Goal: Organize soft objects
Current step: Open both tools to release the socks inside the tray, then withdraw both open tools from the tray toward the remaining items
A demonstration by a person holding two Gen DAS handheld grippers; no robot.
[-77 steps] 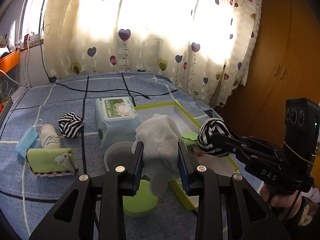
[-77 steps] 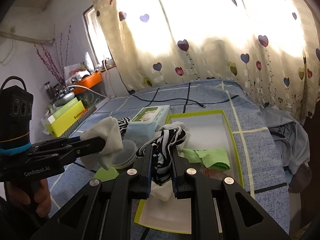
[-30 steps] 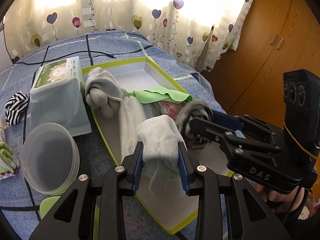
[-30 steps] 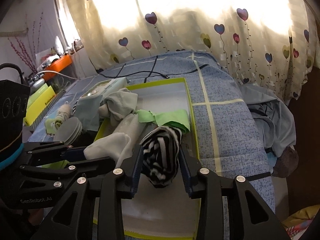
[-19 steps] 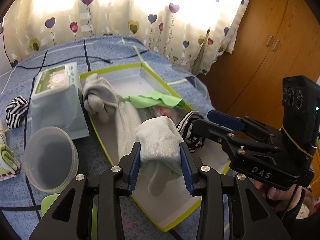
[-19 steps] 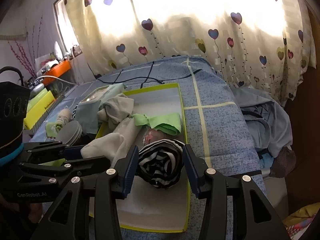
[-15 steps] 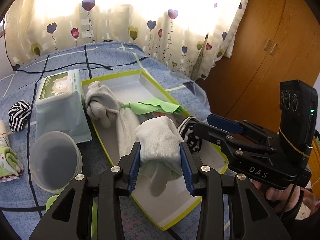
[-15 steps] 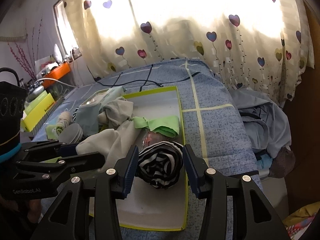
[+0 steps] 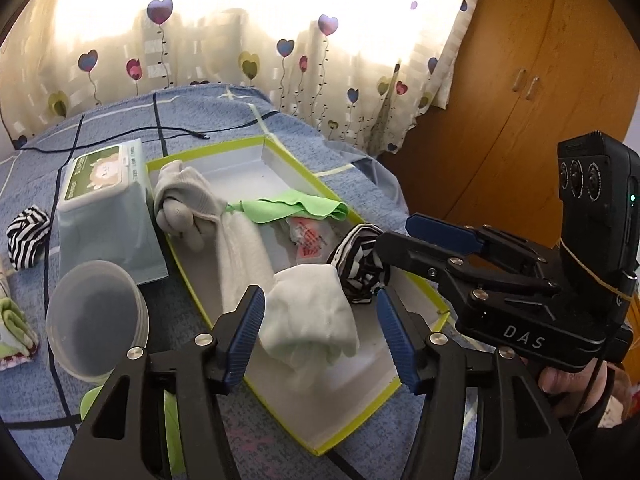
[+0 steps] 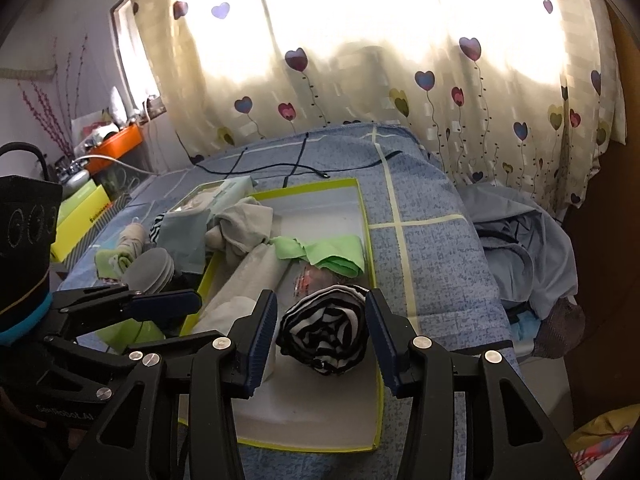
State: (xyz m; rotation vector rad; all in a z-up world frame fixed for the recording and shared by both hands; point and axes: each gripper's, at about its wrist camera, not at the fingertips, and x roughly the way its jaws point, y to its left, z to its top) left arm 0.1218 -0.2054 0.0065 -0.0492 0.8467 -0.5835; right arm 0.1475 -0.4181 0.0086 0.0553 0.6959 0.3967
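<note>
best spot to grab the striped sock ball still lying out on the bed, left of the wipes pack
Grip the striped sock ball across its rounded middle, coming down from above. It is a compact bundle lying on the blue bedspread, with open space around it apart from the wipes pack on one side, so jaws should straddle it easily.

Striped socks (image 9: 362, 270): two. Tray (image 9: 360, 420): one. Wipes pack (image 9: 104, 196): one.

sunlit cream curtains (image 9: 280, 52) with heart balloons hang behind a bed in blue checked sheets (image 10: 432, 240); a wooden wardrobe (image 9: 532, 92) stands beside them.
</note>
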